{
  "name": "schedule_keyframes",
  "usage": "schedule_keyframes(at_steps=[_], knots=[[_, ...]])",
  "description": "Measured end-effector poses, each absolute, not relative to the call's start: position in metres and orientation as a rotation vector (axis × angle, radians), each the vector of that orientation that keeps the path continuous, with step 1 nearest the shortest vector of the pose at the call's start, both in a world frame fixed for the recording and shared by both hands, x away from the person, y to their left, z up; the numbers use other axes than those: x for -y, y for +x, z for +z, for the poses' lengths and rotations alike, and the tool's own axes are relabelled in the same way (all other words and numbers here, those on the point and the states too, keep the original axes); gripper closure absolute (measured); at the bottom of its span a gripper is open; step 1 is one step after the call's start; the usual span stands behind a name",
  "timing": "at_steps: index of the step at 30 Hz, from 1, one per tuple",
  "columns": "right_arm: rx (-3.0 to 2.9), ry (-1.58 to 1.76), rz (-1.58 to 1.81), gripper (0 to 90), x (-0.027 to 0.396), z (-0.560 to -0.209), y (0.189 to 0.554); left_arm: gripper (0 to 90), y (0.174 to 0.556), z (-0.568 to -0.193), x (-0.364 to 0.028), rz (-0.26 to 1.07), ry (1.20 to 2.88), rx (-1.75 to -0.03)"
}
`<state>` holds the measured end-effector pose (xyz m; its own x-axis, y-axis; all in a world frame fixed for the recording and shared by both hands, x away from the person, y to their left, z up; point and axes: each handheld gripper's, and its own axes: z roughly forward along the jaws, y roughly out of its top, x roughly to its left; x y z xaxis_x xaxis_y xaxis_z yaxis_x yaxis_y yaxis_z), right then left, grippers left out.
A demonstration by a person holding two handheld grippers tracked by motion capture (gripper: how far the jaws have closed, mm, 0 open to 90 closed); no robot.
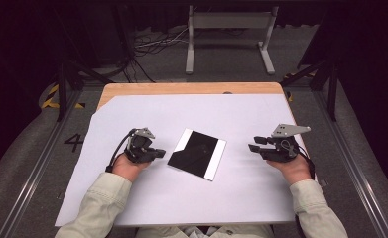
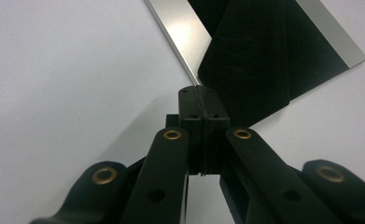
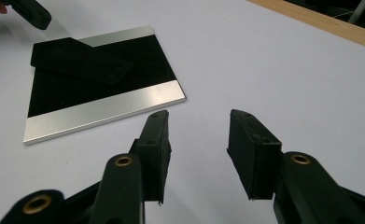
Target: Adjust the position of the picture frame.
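Black and silver-edged, a flat plate (image 1: pixel 197 154) lies on the white sheet (image 1: pixel 231 198) between both grippers. Just short of its near edge, the left gripper (image 2: pixel 200 93) has its jaws pressed together on nothing. The right gripper (image 3: pixel 200 122), jaws parted and empty, sits apart from it. A dark strip (image 3: pixel 80 59) on the plate is hard to identify.

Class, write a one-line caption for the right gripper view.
Open right gripper faces a black-and-silver plate on the white sheet.

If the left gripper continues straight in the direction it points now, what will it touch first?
Most likely the black-and-silver plate. The left gripper, jaws closed, points at the plate's near silver edge, just ahead of its tips. Whether it would strike the edge or slide over it is unclear.
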<state>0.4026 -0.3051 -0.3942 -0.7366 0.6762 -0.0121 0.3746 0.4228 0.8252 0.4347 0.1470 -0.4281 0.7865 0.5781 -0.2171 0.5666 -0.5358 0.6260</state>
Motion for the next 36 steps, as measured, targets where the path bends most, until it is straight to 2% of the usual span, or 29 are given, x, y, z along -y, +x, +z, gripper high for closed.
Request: schedule_keyframes(at_steps=[8,21,36], knots=[[-2.344,0.919,1.217,57.3,0.308,-0.396,0.400,89.9,0.439,-0.431,-0.139,-0.036,2.313,-0.852],[-2.326,0.946,1.225,54.9,0.313,-0.396,0.396,89.9,0.442,-0.434,-0.128,-0.058,2.357,-0.823],[-2.314,0.976,1.243,53.1,0.317,-0.396,0.396,90.0,0.442,-0.437,-0.130,-0.101,2.343,-0.843]])
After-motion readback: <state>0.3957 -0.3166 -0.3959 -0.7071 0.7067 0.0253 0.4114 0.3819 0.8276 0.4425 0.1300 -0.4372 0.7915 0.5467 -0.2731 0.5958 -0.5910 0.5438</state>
